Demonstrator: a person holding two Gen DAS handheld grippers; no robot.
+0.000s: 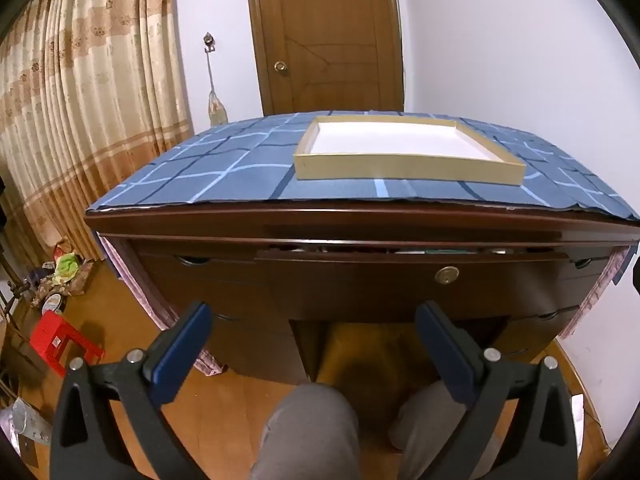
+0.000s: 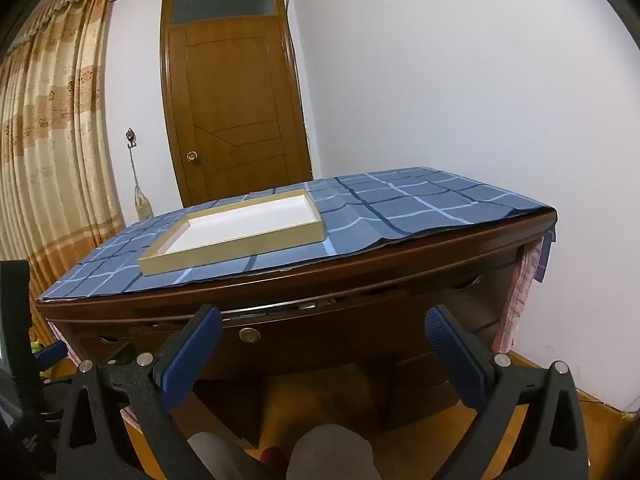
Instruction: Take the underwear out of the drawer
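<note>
A dark wooden desk faces me, its middle drawer (image 1: 400, 276) (image 2: 320, 328) with a round brass lock pulled out by a narrow slit. Through the slit I glimpse some contents, too thin a gap to name; no underwear can be made out. My left gripper (image 1: 316, 316) hangs open in front of the drawer, below its lock, nothing between the blue pads. My right gripper (image 2: 324, 320) is also open and empty, level with the drawer front. On the desk top lies a shallow tan tray (image 1: 408, 170) (image 2: 236, 246) with a white bottom, empty.
A blue checked cloth (image 1: 224, 176) (image 2: 420, 208) covers the desk top. The person's knees in grey trousers (image 1: 312, 420) sit before the kneehole. A wooden door (image 1: 328, 40) stands behind, a curtain (image 1: 88, 100) at left, a red stool (image 1: 60, 344) and clutter on the floor.
</note>
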